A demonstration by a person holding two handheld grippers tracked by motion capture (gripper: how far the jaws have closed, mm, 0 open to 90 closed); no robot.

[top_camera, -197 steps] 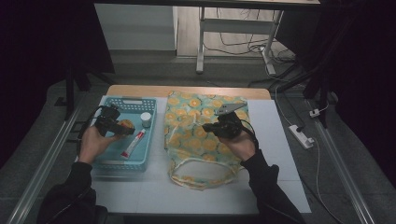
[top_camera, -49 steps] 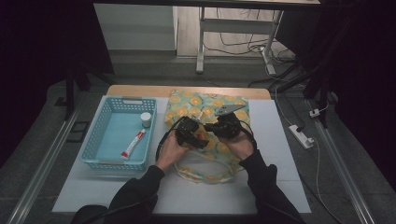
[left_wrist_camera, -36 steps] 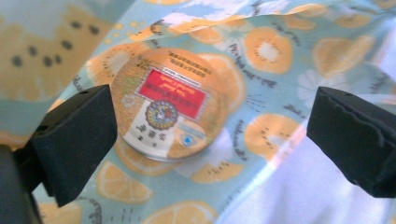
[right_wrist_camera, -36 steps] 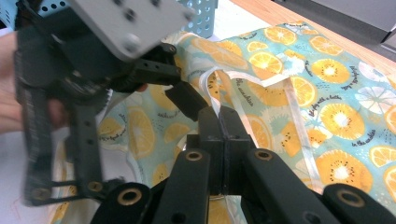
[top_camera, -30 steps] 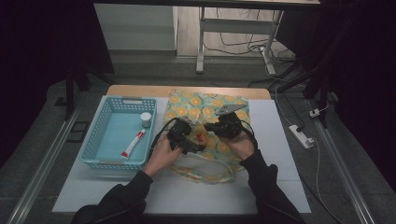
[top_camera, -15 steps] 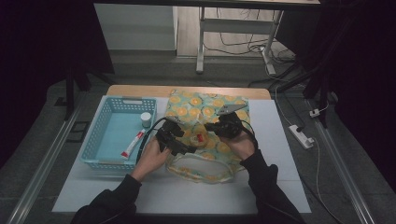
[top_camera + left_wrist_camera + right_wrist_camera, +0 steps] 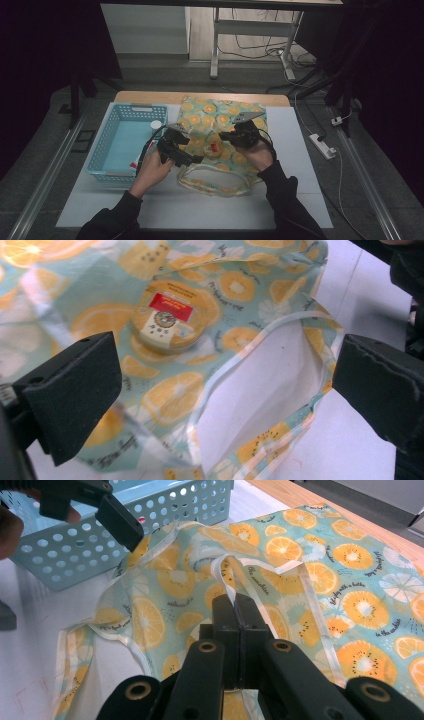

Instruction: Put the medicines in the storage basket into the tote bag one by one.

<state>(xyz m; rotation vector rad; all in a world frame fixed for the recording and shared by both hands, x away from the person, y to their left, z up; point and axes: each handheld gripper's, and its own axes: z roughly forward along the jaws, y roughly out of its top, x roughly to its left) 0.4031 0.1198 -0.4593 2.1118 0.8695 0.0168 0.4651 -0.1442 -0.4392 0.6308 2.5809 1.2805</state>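
Round tin (image 7: 172, 320), centre-top of left gripper view: label print too blurred to read. Basket (image 7: 116, 150) contents, left of high view: too small to identify.

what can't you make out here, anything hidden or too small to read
- Round tin in the fruit-print bag: label text too small and blurred in the left gripper view.
- Items in the blue basket: the left gripper and its hand cover them in the high view.
- Bag handle: its end is hidden between the right gripper jaws.
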